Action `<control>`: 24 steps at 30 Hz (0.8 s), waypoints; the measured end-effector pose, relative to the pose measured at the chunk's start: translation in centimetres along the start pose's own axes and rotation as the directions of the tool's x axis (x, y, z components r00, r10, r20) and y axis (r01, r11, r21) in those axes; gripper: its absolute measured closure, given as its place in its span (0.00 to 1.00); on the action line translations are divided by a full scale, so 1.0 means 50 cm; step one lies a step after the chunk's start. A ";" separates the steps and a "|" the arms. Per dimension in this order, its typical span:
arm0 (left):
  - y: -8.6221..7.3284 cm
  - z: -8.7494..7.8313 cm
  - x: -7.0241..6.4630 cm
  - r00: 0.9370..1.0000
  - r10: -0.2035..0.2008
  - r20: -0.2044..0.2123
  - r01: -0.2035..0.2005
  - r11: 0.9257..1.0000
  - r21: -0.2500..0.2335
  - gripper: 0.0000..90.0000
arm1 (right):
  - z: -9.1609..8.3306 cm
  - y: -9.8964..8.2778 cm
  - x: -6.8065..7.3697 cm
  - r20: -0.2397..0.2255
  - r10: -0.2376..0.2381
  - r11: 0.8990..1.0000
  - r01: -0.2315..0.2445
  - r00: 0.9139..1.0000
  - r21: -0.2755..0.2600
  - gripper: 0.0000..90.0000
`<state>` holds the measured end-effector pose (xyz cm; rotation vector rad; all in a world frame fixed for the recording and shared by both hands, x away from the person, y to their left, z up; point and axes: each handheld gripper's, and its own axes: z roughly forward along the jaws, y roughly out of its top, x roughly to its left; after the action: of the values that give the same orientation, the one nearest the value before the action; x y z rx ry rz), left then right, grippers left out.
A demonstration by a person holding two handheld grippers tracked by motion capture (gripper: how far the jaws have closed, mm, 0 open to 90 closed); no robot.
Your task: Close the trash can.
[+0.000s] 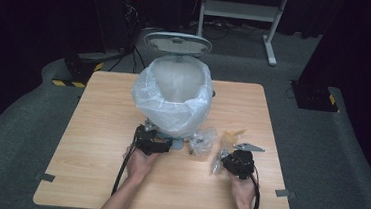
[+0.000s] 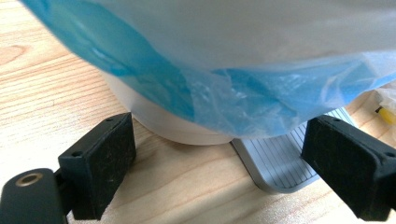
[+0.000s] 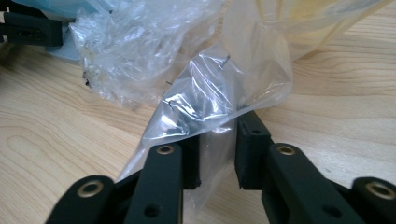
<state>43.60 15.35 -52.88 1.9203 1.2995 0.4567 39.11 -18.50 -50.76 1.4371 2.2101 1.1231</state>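
Dark room, grey carpet; a light wooden counter (image 1: 96, 127) carries all items. At its centre stands a white pedal bin (image 1: 172, 96) lined with a translucent bag, lid raised at 12 o'clock. The left gripper (image 1: 162, 146) sits at the bin's 7 o'clock; in the left gripper view its fingers (image 2: 100, 168) stand wide apart, pressing nothing, flanking the bin's base and the ribbed grey pedal (image 2: 280, 161). The right gripper (image 1: 225, 160) lies at the bin's 5 o'clock. In the right gripper view its fingers (image 3: 250, 149) are drawn nearly together on a clear plastic bag (image 3: 210, 107), gripping its lower edge. A second crumpled clear bag (image 3: 130, 56) lies just beside, at 11 o'clock from the held one.
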 end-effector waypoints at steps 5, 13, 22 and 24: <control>0.000 0.000 0.000 1.000 -0.001 0.001 0.001 1.000 0.000 0.11 | -0.005 -0.001 -0.007 0.002 -0.011 1.000 0.011 1.000 0.000 0.90; 0.000 0.000 0.000 1.000 -0.002 0.002 0.002 1.000 -0.001 0.11 | -0.042 0.010 -0.029 0.013 -0.046 0.999 0.046 0.999 -0.004 0.94; 0.000 0.000 0.001 1.000 -0.005 0.004 0.005 1.000 -0.002 0.11 | -0.049 0.015 -0.023 0.006 -0.101 0.995 0.101 0.995 0.008 0.94; 0.000 0.000 0.001 1.000 -0.005 0.004 0.005 1.000 -0.003 0.11 | -0.053 0.016 -0.021 -0.004 -0.108 0.994 0.108 0.994 0.004 0.94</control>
<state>43.62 15.38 -52.90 1.9140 1.3002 0.4515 38.54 -20.47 -48.61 1.3012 2.2640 1.0868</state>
